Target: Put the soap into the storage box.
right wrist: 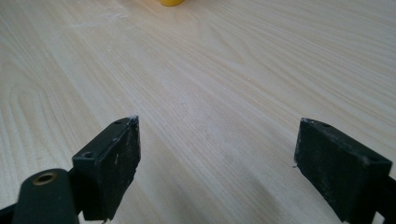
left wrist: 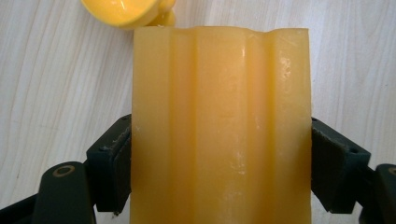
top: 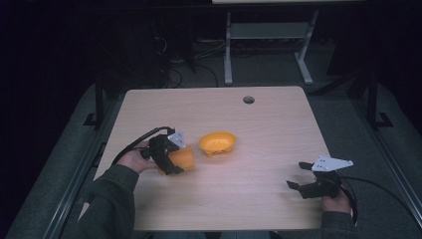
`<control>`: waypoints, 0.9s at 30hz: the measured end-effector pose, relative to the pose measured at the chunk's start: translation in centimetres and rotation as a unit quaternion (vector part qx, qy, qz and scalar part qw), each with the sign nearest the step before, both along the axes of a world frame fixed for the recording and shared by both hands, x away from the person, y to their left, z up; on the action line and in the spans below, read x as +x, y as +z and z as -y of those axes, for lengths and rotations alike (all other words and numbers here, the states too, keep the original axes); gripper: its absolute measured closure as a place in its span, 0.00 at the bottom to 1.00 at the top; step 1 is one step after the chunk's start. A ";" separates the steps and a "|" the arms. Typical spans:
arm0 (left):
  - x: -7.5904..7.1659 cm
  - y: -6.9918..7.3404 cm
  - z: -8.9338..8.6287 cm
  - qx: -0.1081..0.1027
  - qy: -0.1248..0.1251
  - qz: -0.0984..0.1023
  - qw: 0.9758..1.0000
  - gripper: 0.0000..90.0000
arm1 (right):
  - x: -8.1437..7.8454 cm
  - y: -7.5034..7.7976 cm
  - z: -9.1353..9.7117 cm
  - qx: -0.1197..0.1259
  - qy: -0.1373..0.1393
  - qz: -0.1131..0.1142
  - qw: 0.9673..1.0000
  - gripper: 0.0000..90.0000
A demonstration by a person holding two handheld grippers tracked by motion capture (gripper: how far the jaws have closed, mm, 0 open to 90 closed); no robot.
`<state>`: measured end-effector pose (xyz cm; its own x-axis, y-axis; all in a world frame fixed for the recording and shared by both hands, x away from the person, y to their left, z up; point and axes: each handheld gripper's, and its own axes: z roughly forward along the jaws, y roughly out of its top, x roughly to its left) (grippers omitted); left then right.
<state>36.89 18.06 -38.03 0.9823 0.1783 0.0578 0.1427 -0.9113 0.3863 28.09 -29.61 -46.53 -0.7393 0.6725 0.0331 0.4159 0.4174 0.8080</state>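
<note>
left tongs (top: 168, 158) pinch the orange cup (top: 181, 158) — its far end just beside the yellow bowl (top: 217, 142); right tongs (top: 301, 175) spread, near the bench's right edge.

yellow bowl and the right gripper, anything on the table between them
Nothing: in the high view, bare wooden table runs from the yellow bowl to the right gripper.

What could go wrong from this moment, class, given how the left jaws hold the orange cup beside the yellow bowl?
1. The left gripper clamps the orange cup by its smooth ribbed sides, so it might slip or twist.
2. The yellow bowl sits close beyond the cup; moving forward could knock it.
3. The right gripper hangs open, far off near the table edge, too distant to steady anything.
</note>
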 end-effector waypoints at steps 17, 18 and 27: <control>1.1 1.7 1.2 0.006 -0.014 0.011 1.000 0.23 | 0.0 0.0 0.0 0.001 -0.001 -0.001 1.000 0.15; 1.1 1.7 1.3 0.006 -0.014 0.009 1.000 0.23 | 0.0 0.0 0.1 0.001 -0.002 -0.002 1.000 0.15; 1.9 1.9 1.8 0.004 -0.018 0.004 1.000 0.23 | 0.0 -0.1 0.2 0.003 -0.003 0.000 1.000 0.15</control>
<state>38.74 16.28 -36.17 0.9877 0.1413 0.0663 0.1060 -0.9192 0.3792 28.10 -29.84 -46.59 -0.7347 0.6773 0.0372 0.4194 0.4105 0.8097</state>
